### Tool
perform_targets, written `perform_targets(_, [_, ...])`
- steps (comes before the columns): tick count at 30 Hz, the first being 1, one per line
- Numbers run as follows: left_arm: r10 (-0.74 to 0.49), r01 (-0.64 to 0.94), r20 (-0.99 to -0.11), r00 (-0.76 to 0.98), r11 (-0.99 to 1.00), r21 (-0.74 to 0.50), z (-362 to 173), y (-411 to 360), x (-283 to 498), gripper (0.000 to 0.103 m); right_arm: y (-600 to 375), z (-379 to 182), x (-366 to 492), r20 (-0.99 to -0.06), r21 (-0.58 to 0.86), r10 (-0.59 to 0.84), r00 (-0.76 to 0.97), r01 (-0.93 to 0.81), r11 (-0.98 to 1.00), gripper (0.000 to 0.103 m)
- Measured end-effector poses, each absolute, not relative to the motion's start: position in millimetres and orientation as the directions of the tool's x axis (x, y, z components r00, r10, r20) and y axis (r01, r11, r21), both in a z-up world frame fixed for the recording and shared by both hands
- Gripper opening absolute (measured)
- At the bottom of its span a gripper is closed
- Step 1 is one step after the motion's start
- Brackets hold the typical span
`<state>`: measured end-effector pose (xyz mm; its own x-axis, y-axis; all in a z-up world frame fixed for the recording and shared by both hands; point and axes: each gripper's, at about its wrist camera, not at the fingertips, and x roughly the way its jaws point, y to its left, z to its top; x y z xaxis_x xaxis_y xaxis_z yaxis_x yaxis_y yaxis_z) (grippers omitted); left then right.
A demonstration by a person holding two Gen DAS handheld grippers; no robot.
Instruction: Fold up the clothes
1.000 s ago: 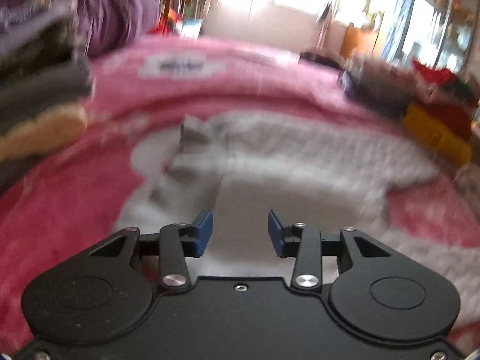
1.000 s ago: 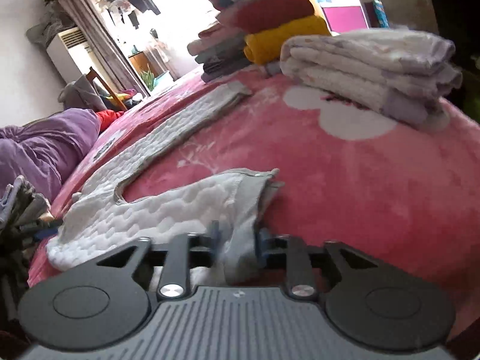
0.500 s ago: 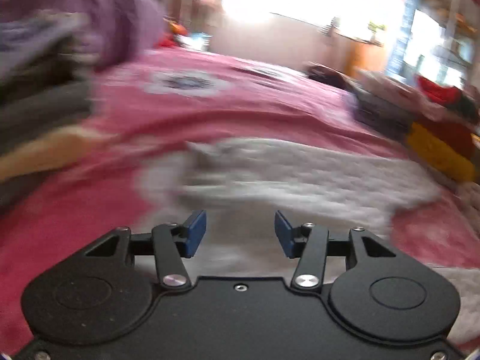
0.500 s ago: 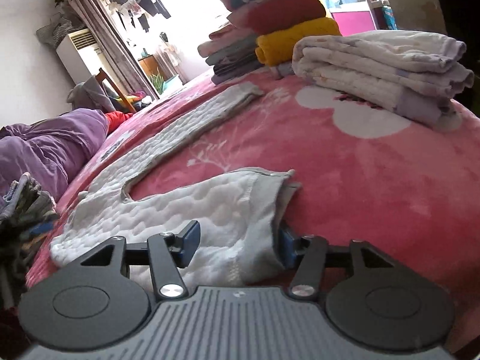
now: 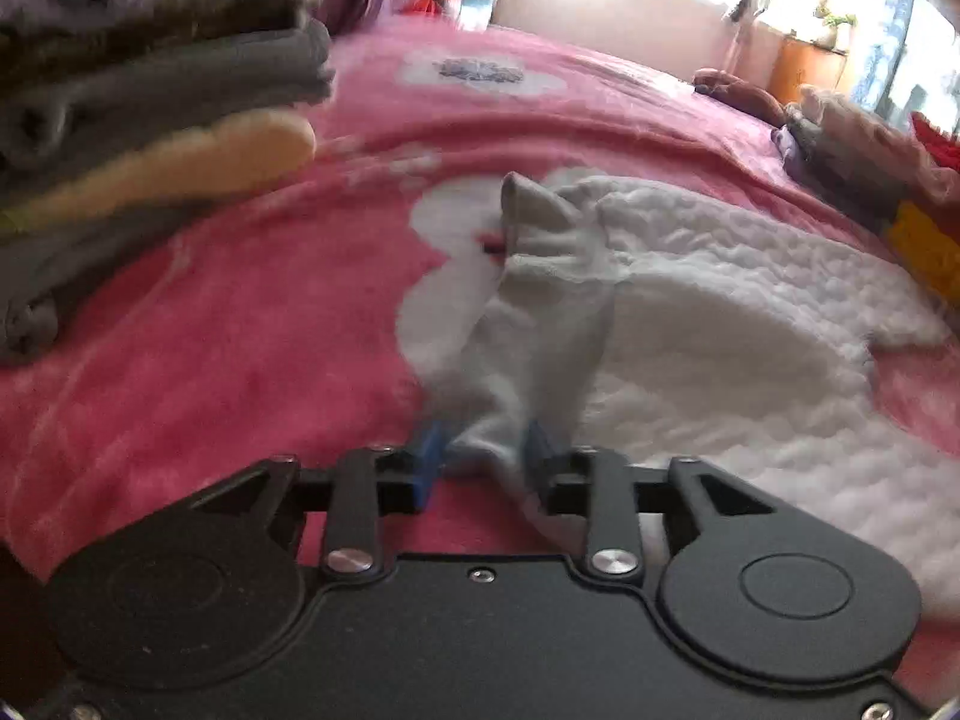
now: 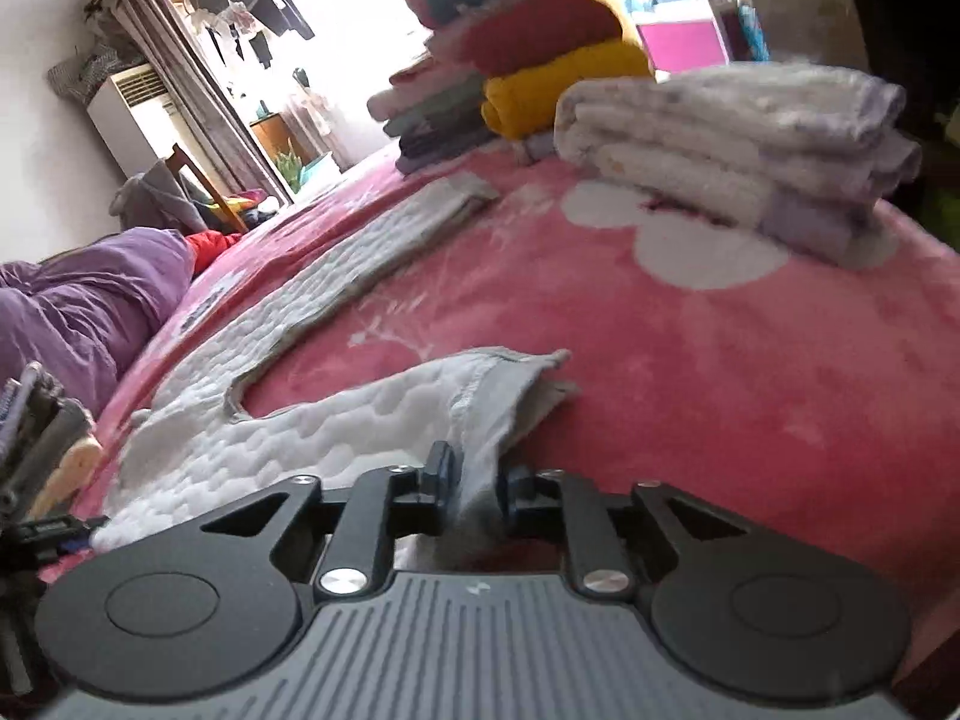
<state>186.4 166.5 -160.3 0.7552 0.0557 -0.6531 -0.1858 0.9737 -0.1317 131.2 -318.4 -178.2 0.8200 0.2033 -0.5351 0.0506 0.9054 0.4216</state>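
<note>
Bedding and clothing on a bed, seen from two wrist cameras. One white quilted garment with grey ribbed trim (image 5: 720, 312) lies spread on the pink fleece blanket with white flower shapes (image 5: 210, 348) that covers the bed; in the right wrist view it shows two long sections, one reaching toward the far stacks and one lying close to the camera.

Left hand-held gripper (image 5: 480, 462): its blue-padded fingers are closed narrowly on a bunched grey-white edge of the garment, which rises in a fold ahead of them. Right hand-held gripper (image 6: 471, 486): its fingers pinch the grey ribbed hem of the near section, the cloth passing down between them.

Three piles of folded items are visible. One stack of grey, brown and pale yellow folded clothes (image 5: 150, 96) stands at the left of the left wrist view. One tall stack of folded clothes in red, yellow, pink and dark tones (image 6: 510, 54) stands at the far end of the bed. One folded white and lilac patterned blanket (image 6: 738, 144) lies just beside that stack.

One purple bundle of bedding (image 6: 78, 294) lies at the left edge, and one white floor-standing unit (image 6: 144, 114) stands by the wall. No writing can be read.
</note>
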Motion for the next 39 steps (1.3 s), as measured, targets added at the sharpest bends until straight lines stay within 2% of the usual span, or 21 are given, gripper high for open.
perform_targets(2, [0.106,-0.185,-0.629,0.770,0.981,-0.062,-149.0,161.0,178.7,0.047,-314.0,-166.0,120.9,-0.502,0.339,0.150,0.852,0.035,0.940,0.037])
perform_targets(3, [0.133,-0.180,-0.581,0.803,0.983,-0.023,-142.1,157.6,173.1,0.049,-311.7,-159.4,115.0,-0.475,0.295,0.123,0.872,0.025,0.955,0.044])
perform_targets(4, [0.153,-0.173,-0.533,0.832,0.985,0.012,-135.4,154.3,167.6,0.049,-308.4,-153.1,109.5,-0.440,0.246,0.103,0.892,0.010,0.969,0.046])
perform_targets(7, [0.031,-0.071,-0.487,0.873,0.995,-0.063,-128.6,145.9,157.4,0.049,-292.3,-143.6,100.1,-0.363,0.114,0.124,0.923,-0.088,0.990,0.046])
perform_targets(8, [-0.024,-0.027,-0.485,0.874,0.995,-0.097,-129.8,142.3,155.7,0.049,-285.0,-144.7,100.3,-0.369,0.077,0.151,0.917,-0.132,0.988,0.046])
perform_targets(9, [-0.080,0.025,-0.510,0.857,0.993,-0.113,-135.3,137.0,158.5,0.049,-276.8,-151.3,105.3,-0.422,0.044,0.171,0.890,-0.169,0.985,0.048])
perform_targets(10, [-0.108,0.058,-0.563,0.820,0.993,-0.105,-144.2,130.5,163.4,0.055,-268.9,-164.3,116.0,-0.526,0.024,0.182,0.831,-0.199,0.980,0.055])
perform_targets(11, [-0.116,0.091,-0.634,0.764,0.993,-0.073,-159.8,122.9,170.0,0.059,-263.1,-178.5,124.2,-0.601,0.008,0.185,0.778,-0.225,0.974,0.056])
perform_targets(12, [-0.119,0.125,-0.692,0.712,0.991,-0.042,-174.2,115.6,175.6,0.062,-262.3,-189.2,125.5,-0.611,-0.007,0.183,0.770,-0.236,0.972,0.058])
perform_targets(13, [-0.114,0.144,-0.662,0.741,0.990,-0.009,-177.9,112.7,171.3,0.063,-263.1,-188.0,124.3,-0.598,-0.016,0.182,0.780,-0.238,0.971,0.058])
perform_targets(15, [-0.125,0.118,-0.680,0.722,0.991,-0.057,-168.5,118.6,173.6,0.064,-266.7,-175.0,124.5,-0.605,0.014,0.194,0.772,-0.233,0.972,0.058])
perform_targets(17, [-0.163,0.105,-0.643,0.749,0.986,-0.128,-157.6,130.8,168.0,0.064,-274.0,-166.2,113.8,-0.563,0.036,0.218,0.797,-0.240,0.970,0.058])
perform_targets(20, [-0.167,0.109,-0.597,0.785,0.985,-0.133,-152.3,136.5,153.5,0.064,-278.4,-153.6,101.5,-0.515,0.011,0.213,0.830,-0.242,0.970,0.059])
perform_targets(23, [-0.135,0.128,-0.565,0.814,0.990,-0.052,-148.9,132.0,143.3,0.064,-272.0,-138.9,90.5,-0.456,-0.085,0.206,0.866,-0.272,0.958,0.060])
perform_targets(26, [-0.103,0.146,-0.540,0.835,0.989,0.036,-145.1,130.7,133.9,0.064,-259.5,-135.6,82.5,-0.434,-0.261,0.176,0.884,-0.310,0.914,0.065])
perform_targets(30, [-0.010,0.185,-0.482,0.876,0.930,0.318,-148.5,123.0,116.8,0.064,-241.5,-149.4,73.8,-0.475,-0.471,0.109,0.873,-0.357,0.807,0.061])
perform_targets(32, [0.024,0.224,-0.447,0.894,0.841,0.493,-154.9,115.4,108.1,0.064,-236.6,-161.4,72.6,-0.508,-0.515,0.090,0.857,-0.386,0.765,0.059])
perform_targets(34, [0.043,0.256,-0.431,0.901,0.750,0.610,-162.1,109.9,102.9,0.064,-231.0,-171.4,73.6,-0.525,-0.551,0.077,0.848,-0.407,0.728,0.058])
perform_targets(36, [0.036,0.295,-0.439,0.898,0.692,0.659,-169.1,108.7,101.0,0.062,-225.6,-179.3,75.5,-0.538,-0.577,0.069,0.840,-0.427,0.696,0.058])
perform_targets(39, [0.040,0.316,-0.445,0.895,0.645,0.695,-178.0,107.8,103.8,0.053,-221.6,-184.7,79.1,-0.532,-0.598,0.065,0.845,-0.428,0.677,0.055])
